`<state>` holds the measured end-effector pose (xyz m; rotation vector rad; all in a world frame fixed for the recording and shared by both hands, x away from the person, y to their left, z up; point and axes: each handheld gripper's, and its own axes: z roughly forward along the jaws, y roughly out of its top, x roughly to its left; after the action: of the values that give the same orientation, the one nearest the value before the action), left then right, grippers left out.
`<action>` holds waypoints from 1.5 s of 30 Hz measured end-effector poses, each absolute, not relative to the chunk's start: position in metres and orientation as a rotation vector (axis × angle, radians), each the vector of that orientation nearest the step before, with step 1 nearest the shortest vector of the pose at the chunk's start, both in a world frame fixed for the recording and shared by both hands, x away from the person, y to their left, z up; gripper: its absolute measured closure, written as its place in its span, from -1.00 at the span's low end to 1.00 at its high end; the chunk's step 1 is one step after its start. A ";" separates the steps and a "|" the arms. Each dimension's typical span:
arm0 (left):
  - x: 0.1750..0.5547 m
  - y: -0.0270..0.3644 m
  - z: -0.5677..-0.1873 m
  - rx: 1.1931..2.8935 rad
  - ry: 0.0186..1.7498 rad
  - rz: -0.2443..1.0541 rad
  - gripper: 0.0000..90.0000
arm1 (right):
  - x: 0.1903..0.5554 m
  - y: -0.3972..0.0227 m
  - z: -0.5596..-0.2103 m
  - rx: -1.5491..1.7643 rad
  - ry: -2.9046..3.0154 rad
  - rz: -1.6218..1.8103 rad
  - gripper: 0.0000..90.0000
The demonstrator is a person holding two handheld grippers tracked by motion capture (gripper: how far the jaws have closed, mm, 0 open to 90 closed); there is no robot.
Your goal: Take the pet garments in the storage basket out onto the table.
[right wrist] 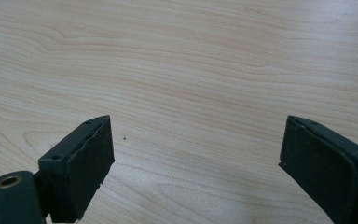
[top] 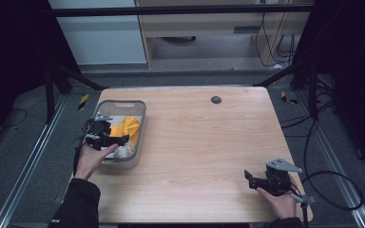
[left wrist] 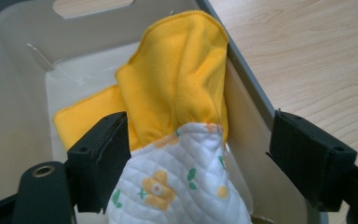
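Note:
A grey plastic bin (top: 121, 102) stands at the table's left edge. A yellow cloth (top: 129, 126) and a white quilted cloth with flower print (top: 123, 151) lie in it. In the left gripper view the yellow cloth (left wrist: 182, 79) rises against the bin's wall (left wrist: 14, 93), with the quilted cloth (left wrist: 177, 186) in front of it. My left gripper (top: 122, 140) reaches into the bin, and in its own view the left gripper (left wrist: 198, 140) stands open around the quilted cloth, its right pad clear of it. My right gripper (top: 248, 178) rests low at the table's front right; up close the right gripper (right wrist: 196, 149) is open over bare wood.
The wooden table (top: 209, 142) has a small black round spot (top: 216, 99) near its far edge. Cables (top: 332, 185) loop on the floor to the right. Dark frame bars run along both sides of the table.

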<state>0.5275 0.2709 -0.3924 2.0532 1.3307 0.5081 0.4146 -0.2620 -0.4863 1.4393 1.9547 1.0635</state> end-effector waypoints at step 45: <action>0.541 0.253 -0.420 2.224 1.340 0.476 0.25 | 0.415 -0.262 -0.487 1.442 1.969 1.066 -0.78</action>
<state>0.5414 0.2528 -0.4200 2.2238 1.3400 0.4757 0.4153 -0.2616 -0.4865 1.4418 1.9689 1.0663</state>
